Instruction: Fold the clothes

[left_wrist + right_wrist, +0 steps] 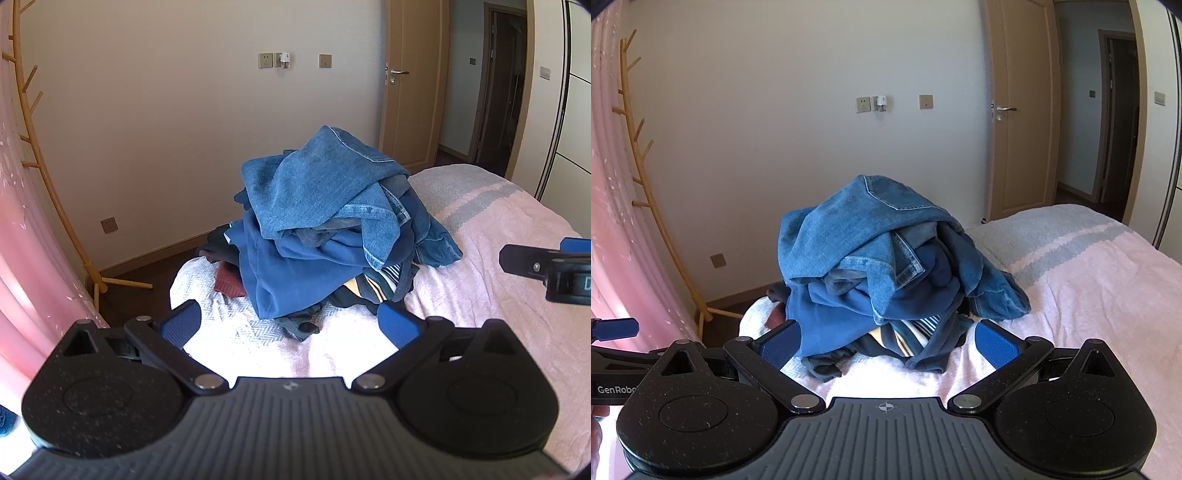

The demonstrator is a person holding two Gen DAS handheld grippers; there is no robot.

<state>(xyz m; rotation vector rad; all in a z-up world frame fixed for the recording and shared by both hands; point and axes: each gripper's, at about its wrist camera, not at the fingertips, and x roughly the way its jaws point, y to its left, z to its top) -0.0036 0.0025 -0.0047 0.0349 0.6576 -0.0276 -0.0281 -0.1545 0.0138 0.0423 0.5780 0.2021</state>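
Denim-topped pile of clothes (328, 229) sits heaped on the bed (498, 266), dead ahead of both spread, empty tongs, left (290, 325) and right (884, 345), filling mid-frame, the right seemingly nearer.

A home bedroom: a bed (498, 236) with a pink blanket, pink curtains (22, 221), a wooden coat rack (646, 184) and an open door (1019, 110).
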